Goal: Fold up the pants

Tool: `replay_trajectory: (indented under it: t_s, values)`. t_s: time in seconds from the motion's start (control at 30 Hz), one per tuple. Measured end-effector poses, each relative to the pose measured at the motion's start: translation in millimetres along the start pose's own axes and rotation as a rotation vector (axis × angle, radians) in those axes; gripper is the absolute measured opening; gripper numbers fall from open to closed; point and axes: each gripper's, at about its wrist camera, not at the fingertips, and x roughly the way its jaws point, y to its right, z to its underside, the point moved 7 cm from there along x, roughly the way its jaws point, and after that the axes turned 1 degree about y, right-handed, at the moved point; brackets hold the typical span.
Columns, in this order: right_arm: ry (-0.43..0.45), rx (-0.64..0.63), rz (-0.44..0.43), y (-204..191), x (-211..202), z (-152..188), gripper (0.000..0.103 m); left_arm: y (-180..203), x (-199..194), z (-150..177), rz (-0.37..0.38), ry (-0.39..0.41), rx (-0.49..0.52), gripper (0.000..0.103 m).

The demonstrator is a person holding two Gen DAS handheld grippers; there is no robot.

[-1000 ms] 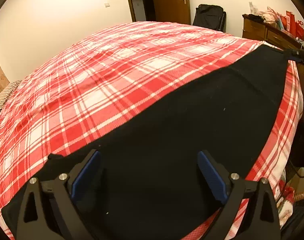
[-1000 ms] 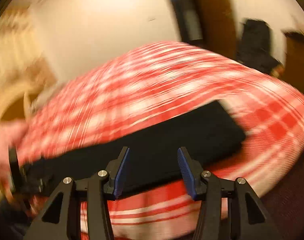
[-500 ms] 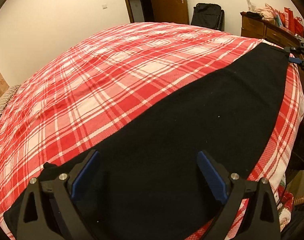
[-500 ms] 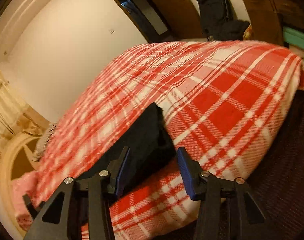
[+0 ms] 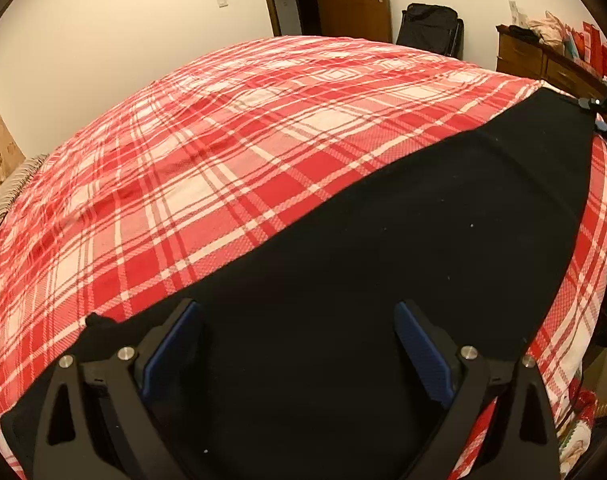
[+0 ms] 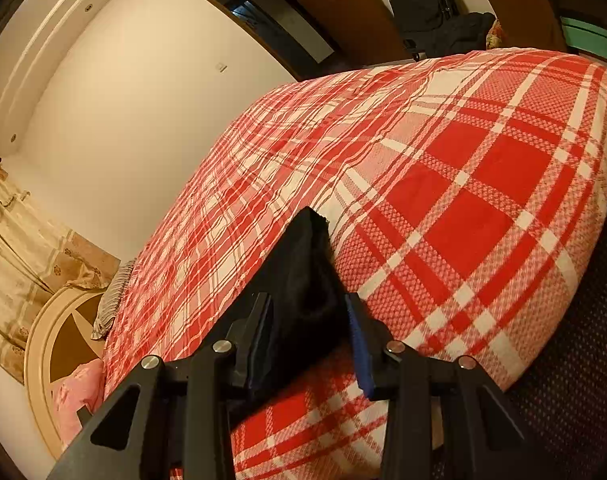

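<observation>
Pants [image 5: 403,240], black, lie flat in a long strip across the near edge of the bed [image 5: 223,152] with its red plaid cover, seen from the left wrist. The left gripper [image 5: 297,344] hangs over one end of them, its jaws spread wide with nothing pinched between. Far off at the other end the right gripper [image 5: 601,118] shows small. From the right wrist, that gripper [image 6: 309,330] is closing its jaws around the bunched end of the pants [image 6: 303,272], cloth between the blue pads [image 6: 359,348], near the bed's corner.
</observation>
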Motion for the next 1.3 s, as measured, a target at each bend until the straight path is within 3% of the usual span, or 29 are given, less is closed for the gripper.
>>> replay_trajectory:
  t_s: [0.17, 0.3, 0.5, 0.67, 0.83, 1.0, 1.17, 1.3]
  values:
    - [0.011, -0.012, 0.019, 2, 1, 0, 0.019, 2, 0, 0, 0.003, 0.0, 0.004, 0.099]
    - [0.045, -0.052, 0.001, -6, -10, 1, 0.014, 2, -6, -2, 0.032, 0.005, -0.018, 0.099]
    - [0.106, -0.216, -0.034, -65, -30, 3, 0.013, -6, -25, -12, 0.094, 0.035, -0.094, 0.099]
    - [0.101, -0.332, -0.093, -122, -33, 16, 0.013, -8, -36, -15, 0.103, 0.062, -0.097, 0.099]
    - [0.05, -0.445, -0.146, -178, -21, 46, 0.013, -11, -39, -12, 0.129, 0.065, -0.116, 0.099]
    - [-0.046, -0.554, -0.2, -224, 8, 97, 0.012, -16, -43, -11, 0.138, 0.075, -0.132, 0.099]
    - [-0.166, -0.651, -0.205, -244, 51, 158, 0.012, -20, -41, -7, 0.151, 0.071, -0.156, 0.098]
    - [-0.287, -0.677, -0.186, -237, 91, 205, 0.013, -19, -37, -5, 0.164, 0.055, -0.16, 0.096]
